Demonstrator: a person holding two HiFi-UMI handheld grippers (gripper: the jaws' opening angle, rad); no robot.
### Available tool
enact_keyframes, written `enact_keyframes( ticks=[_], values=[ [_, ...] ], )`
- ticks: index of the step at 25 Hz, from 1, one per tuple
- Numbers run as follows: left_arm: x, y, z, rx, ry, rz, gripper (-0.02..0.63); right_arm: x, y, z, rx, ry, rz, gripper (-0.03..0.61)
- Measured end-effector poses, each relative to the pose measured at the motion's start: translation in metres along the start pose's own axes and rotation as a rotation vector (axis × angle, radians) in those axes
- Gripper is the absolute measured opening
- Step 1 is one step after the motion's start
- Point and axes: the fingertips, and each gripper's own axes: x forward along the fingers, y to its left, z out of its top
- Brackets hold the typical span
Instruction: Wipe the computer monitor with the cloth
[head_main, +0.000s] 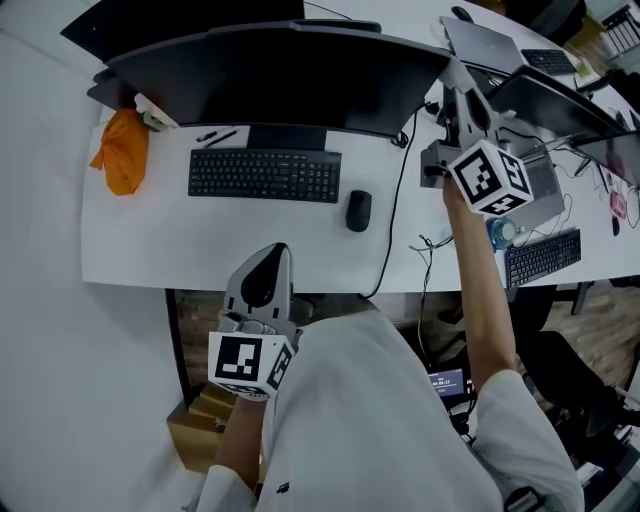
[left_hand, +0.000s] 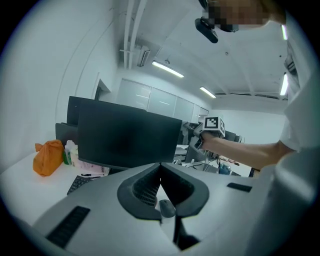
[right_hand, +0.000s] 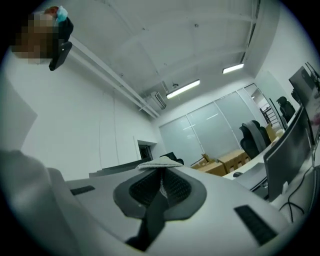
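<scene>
Whitish cloth (right_hand: 159, 163) clamped in right hand-held gripper (right_hand: 161, 172), up by monitor (head_main: 280, 85) right end, worktop (head_main: 140, 240) rear. Left hand-held gripper (head_main: 268, 265) closed, empty, at front edge. Wiping looks barely begun; screen left.

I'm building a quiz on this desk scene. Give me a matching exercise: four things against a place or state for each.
1 mouse
2 orange bundle
3 left claw
4 right claw

A shut on cloth
B right of keyboard
C desk's left end
D shut, empty

Pairs: 1-B, 2-C, 3-D, 4-A
</scene>
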Motion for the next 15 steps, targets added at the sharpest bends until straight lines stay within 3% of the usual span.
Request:
enact_keyframes(
  ticks=[8,15],
  values=[
    [-0.007,0.001,0.026,0.024,-0.070,-0.002,0.019,-0.030,0.064,0.070,-0.150,-0.062,0.150,0.018],
    [-0.025,0.004,0.044,0.028,-0.136,0.021,0.018,-0.074,0.126,0.076,-0.234,0.012,0.314,0.018]
  ],
)
